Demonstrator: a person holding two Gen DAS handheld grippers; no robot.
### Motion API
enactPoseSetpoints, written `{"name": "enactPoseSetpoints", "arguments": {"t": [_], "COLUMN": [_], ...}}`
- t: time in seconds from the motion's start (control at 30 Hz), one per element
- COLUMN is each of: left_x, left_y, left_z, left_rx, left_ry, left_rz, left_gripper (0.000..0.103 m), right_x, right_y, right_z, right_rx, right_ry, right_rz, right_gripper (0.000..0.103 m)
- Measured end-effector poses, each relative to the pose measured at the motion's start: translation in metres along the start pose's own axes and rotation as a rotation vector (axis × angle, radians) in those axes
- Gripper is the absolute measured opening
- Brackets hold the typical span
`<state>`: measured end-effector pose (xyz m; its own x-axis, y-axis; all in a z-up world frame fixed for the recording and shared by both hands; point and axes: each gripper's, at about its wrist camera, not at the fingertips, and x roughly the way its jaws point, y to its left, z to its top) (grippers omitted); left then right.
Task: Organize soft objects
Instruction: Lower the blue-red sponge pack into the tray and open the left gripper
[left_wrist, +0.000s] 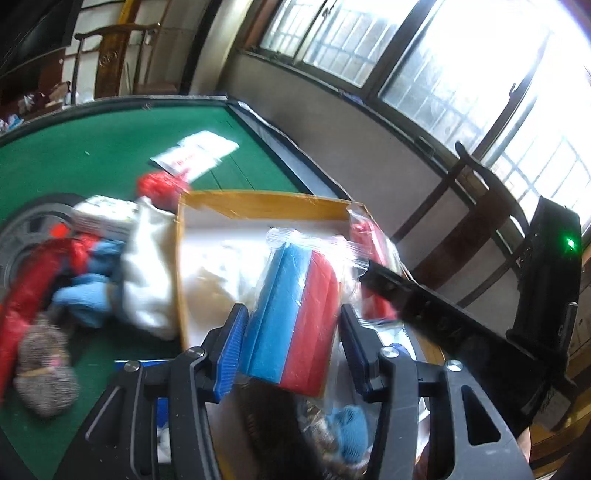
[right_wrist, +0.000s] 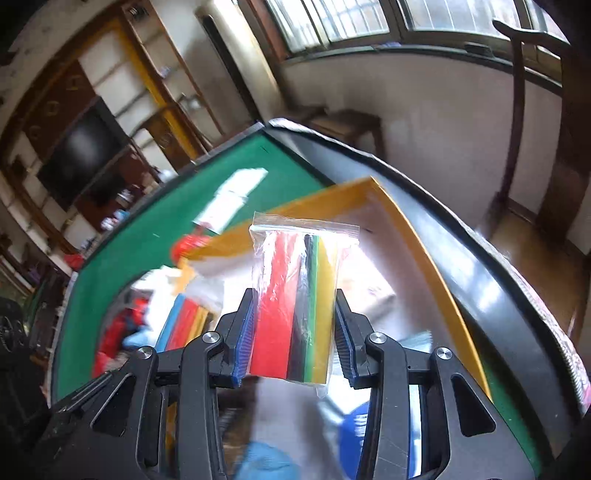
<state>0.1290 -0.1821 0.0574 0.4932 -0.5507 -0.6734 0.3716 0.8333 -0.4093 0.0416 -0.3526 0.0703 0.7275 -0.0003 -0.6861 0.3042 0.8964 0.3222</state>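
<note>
Both bagged packs are mid-carry. The left gripper (left_wrist: 290, 341) fingers clamp the clear-bagged blue-and-red foam pack (left_wrist: 295, 317); the right gripper (right_wrist: 294, 334) clamps the red-black-green-yellow pack (right_wrist: 295, 306). Next, lower both into the yellow-walled cardboard box (left_wrist: 258, 206) beyond the fingers.

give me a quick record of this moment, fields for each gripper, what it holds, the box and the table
left gripper: shut on clear bag of blue and red foam sheets
right gripper: shut on clear zip bag of red, black, green and yellow foam sheets
box: yellow-walled cardboard box, white cloth inside
table: green felt table; blue knit items, grey knit pouch left of box
</note>
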Motion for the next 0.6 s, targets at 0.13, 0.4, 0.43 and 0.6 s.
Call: {"name": "enactPoseSetpoints", "arguments": {"t": [0.13,0.4,0.43,0.6], "left_x": [0.013,0.02,0.022,0.025], "left_y": [0.002,-0.01,-0.01,-0.011], "left_z": [-0.006,-0.009,-0.009,-0.008], "left_rx": [0.002,0.039,0.038,0.035], "left_ry": [0.041,0.047,0.05,0.069], "left_rz": [0.008,0.031,0.034,0.031], "left_gripper": [0.049,0.052,0.055,0.062], "right_x": [0.01,0.031,0.031,0.027], "right_y": [-0.005,-0.015,-0.015,-0.016], "right_z": [-0.001,0.001,0.001,0.002], "right_rx": [-0.001,0.03,0.035,0.053], "right_ry": [0.039,0.077,0.078,0.037], "right_rz": [-0.042,-0.076,-0.076,-0.071], "right_gripper": [0.038,0.046,0.048,0.053]}}
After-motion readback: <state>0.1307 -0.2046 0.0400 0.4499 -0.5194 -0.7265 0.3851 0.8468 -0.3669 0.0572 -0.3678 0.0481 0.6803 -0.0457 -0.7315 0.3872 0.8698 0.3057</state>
